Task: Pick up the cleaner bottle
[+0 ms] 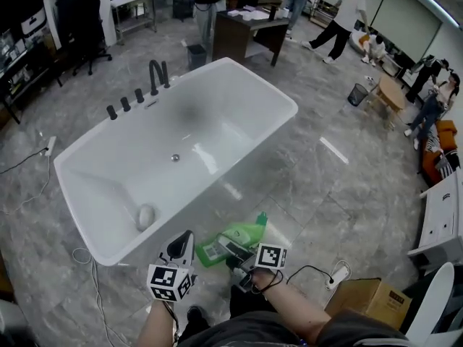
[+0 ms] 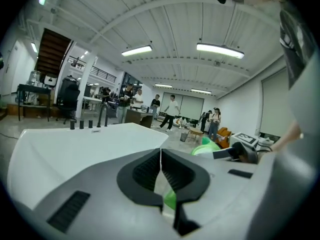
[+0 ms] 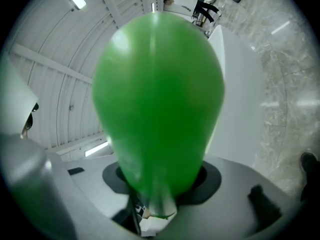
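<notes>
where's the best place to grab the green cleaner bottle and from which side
Probably the narrower base end of the cleaner bottle, approached from the person's side along its length: the right gripper clamps it there now, the body widens beyond the jaws, and the cap points away.

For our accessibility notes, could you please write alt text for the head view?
A green bottle is held sideways in the right gripper, close to the near side of a white bathtub. The left gripper, shut and empty, is beside it; people stand in the background.
</notes>
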A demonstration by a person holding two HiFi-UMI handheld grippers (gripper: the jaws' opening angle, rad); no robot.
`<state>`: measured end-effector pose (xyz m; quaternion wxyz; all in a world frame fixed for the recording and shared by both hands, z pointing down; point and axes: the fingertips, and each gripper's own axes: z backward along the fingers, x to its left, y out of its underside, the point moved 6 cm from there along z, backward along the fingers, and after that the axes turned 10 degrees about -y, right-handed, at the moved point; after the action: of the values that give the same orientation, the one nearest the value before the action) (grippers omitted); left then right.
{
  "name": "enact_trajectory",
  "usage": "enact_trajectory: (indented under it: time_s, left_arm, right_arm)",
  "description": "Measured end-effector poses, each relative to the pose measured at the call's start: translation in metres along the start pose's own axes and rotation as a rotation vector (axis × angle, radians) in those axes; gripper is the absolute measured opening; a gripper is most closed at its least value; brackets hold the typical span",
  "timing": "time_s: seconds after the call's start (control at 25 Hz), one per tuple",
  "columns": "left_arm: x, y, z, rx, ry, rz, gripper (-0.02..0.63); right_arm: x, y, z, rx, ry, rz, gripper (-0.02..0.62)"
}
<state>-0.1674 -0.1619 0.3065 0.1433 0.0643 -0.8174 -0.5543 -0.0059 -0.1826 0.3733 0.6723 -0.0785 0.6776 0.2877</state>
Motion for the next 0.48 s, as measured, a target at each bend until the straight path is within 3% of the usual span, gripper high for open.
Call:
enact_trajectory:
  time_s: [0.24, 0.48]
  left_arm:
    - [0.024, 0.007, 0.09, -0.012, 0.001, -0.008, 0.017]
    - [0.029, 0.029, 0.166, 0.005, 0.089, -0.012, 0.017]
  right_arm:
    - [0.047, 0.071, 0.004, -0.094, 0.026, 0.044, 0.196]
    - [0.087, 0.136, 0.028, -0.202, 0.059, 0.064, 0.196]
